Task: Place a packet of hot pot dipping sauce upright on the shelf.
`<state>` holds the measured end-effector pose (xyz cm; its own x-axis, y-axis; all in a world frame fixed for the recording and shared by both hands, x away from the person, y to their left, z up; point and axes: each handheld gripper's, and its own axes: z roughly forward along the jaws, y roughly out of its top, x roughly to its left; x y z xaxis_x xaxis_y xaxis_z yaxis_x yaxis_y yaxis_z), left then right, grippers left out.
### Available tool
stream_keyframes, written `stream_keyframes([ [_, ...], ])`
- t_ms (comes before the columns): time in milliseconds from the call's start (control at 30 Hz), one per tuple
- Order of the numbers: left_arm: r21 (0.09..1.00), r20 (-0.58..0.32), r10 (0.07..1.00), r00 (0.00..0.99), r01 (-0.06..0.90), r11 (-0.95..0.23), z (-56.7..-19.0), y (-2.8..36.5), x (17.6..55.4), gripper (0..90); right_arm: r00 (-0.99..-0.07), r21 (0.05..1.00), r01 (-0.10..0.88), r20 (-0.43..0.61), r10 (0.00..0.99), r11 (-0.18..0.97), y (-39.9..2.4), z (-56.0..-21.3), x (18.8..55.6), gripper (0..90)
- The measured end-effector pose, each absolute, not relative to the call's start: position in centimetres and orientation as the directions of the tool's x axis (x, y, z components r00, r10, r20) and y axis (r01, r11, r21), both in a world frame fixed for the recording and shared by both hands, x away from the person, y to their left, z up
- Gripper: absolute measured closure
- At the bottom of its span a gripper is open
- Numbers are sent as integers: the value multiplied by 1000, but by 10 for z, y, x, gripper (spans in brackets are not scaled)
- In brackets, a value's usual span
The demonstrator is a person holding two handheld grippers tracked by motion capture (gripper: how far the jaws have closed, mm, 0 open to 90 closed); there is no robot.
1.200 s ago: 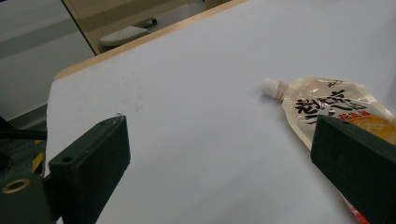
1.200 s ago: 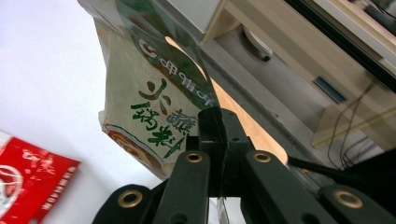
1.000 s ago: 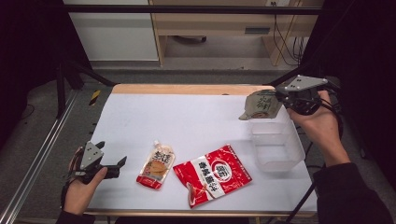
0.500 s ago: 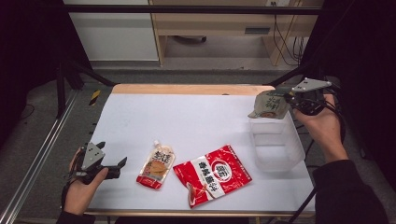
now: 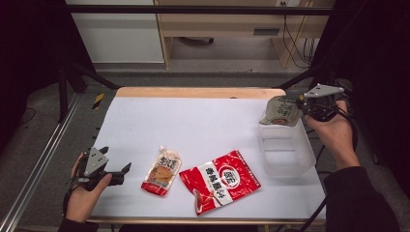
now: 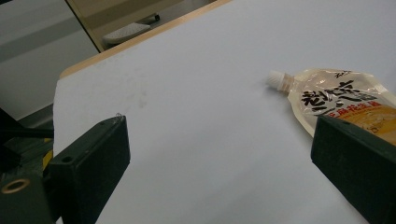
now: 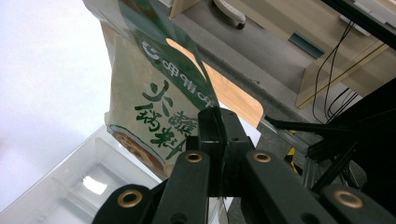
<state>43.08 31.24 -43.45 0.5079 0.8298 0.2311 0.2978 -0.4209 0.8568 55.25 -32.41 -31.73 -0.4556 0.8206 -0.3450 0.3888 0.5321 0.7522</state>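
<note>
— Packet (image 5: 281,111) status? Where is it?

— Pinched by its edge in my right gripper (image 5: 300,103), jaws clamped tight on it, hanging over the far rim of the clear bin (image 5: 309,159). I'd call this the carry-and-drop step.

— And your left gripper (image 5: 124,169)?

— Jaws wide apart with nothing between them, waiting near the front left corner of the table (image 5: 203,121), beside the spouted pouch (image 5: 162,171). The red bag (image 5: 221,180) lies just past it.

— Next?

— Probably lower the packet inside the bin's walls, then let go.
</note>
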Motion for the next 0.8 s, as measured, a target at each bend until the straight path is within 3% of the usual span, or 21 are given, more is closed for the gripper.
stream_keyframes([
  [800, 852, 237, 824, 515, 298, -431, -435, 311, 431, 43, -494, 710, 430, -332, 804, 558, -320, -335, 564, 900],
])
